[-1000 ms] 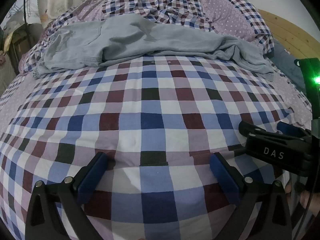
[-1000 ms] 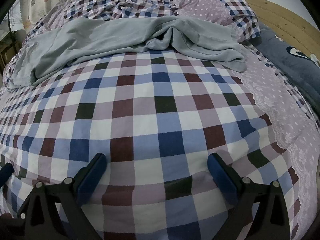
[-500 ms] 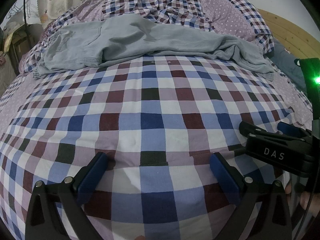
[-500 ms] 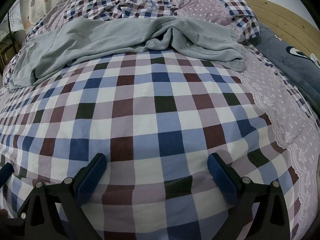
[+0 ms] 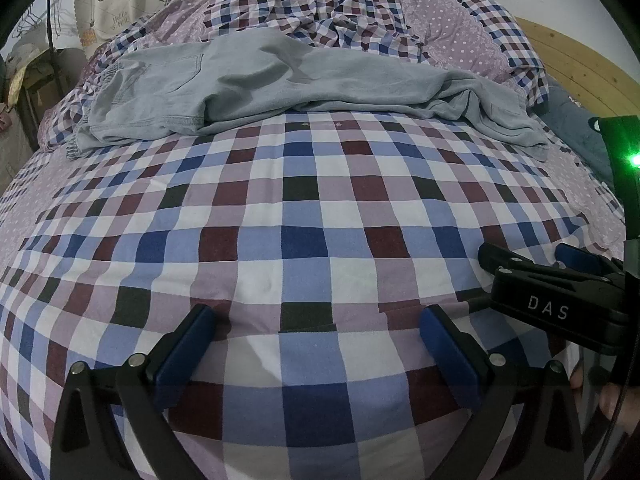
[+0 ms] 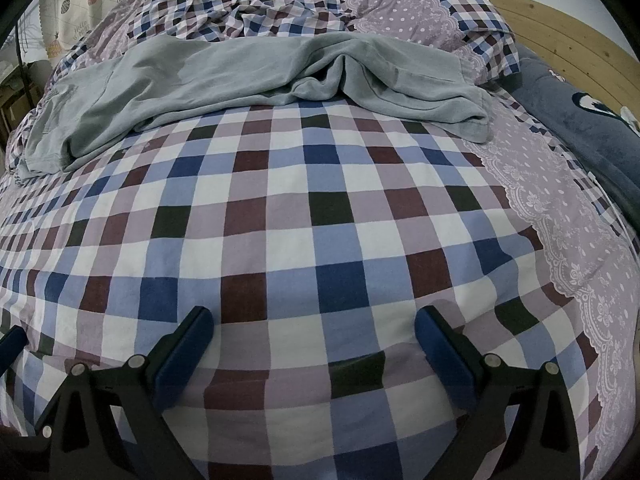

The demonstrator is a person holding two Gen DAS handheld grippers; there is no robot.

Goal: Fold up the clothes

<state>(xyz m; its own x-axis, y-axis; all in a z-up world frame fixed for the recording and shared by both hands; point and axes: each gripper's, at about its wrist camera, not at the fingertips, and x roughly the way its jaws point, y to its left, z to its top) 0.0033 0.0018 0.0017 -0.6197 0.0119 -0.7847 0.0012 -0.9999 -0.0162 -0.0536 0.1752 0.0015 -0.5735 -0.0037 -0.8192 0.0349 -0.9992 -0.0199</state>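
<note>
Two grippers, left gripper (image 5: 318, 322) and right gripper (image 6: 314, 322), hovered spread and empty over the checked bedspread (image 5: 304, 236). Grey trousers (image 5: 280, 84) lay rumpled at the bedspread's far edge, untouched. Folding had not begun; next would likely be reaching forward to grasp them.

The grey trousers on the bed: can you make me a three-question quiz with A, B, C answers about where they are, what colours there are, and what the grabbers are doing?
1. Where are the grey trousers?
A. far across the checked bedspread
B. between the fingers
C. on the floor

2. What colour are the gripper finger pads?
A. red
B. blue
C. yellow

3. How is the left gripper?
A. shut on cloth
B. open, holding nothing
C. shut, empty

Answers: 1 A, they lie crumpled beyond the squares. 2 B, both pads show blue. 3 B, the fingers stand wide apart; the right gripper too.
</note>
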